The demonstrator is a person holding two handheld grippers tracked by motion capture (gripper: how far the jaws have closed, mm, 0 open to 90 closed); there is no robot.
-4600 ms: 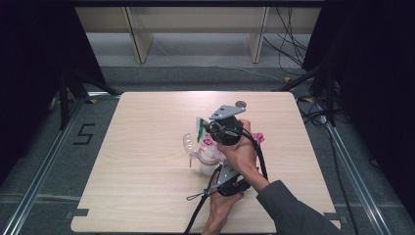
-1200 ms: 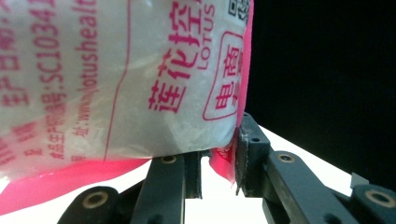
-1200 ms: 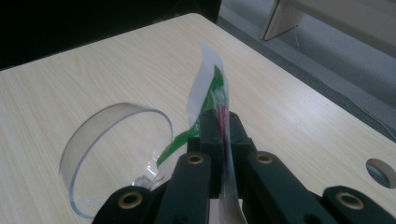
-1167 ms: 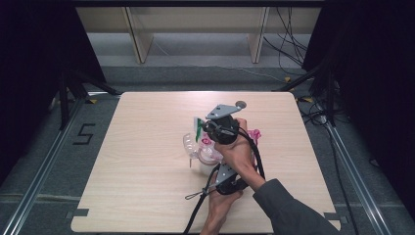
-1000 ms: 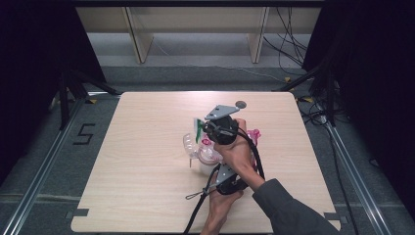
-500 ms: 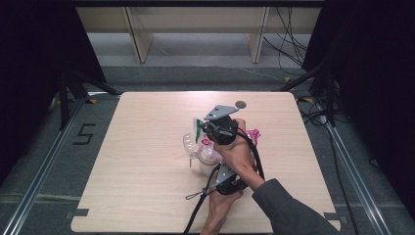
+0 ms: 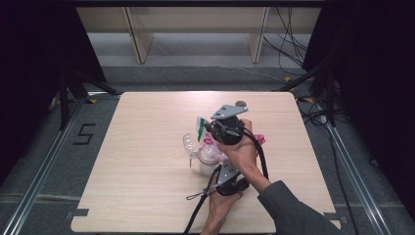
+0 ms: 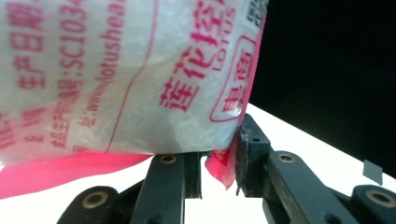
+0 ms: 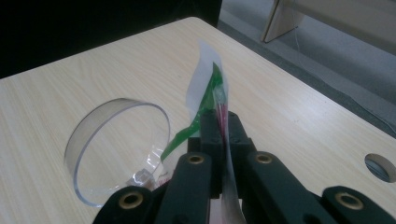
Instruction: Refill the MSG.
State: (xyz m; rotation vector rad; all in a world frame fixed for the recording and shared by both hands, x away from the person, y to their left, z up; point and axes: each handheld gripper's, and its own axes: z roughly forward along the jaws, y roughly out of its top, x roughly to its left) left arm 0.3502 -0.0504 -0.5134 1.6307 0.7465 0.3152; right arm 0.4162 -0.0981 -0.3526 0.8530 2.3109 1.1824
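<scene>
little has moved since earlier: right tool point(image 9: 219, 135) clamps bag point(image 8: 116, 74) top; left tool point(image 8: 219, 163) pinches its pink corner, beside clear cup point(image 9: 116, 149) on counter point(image 7: 147, 196).

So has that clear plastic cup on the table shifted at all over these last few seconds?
No. In the high view the clear plastic cup lies where it did, just left of the bag, the same way in from the table's left edge.

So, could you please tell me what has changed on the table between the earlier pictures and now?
Very little. The right claw and the bag it pinches drifted slightly toward the table's left, baring a bit more of the bag's pink corner beside the hand. Both claws kept their hold throughout: the left claw stays shut on the bag's pink edge. The clear cup has not moved.
</scene>
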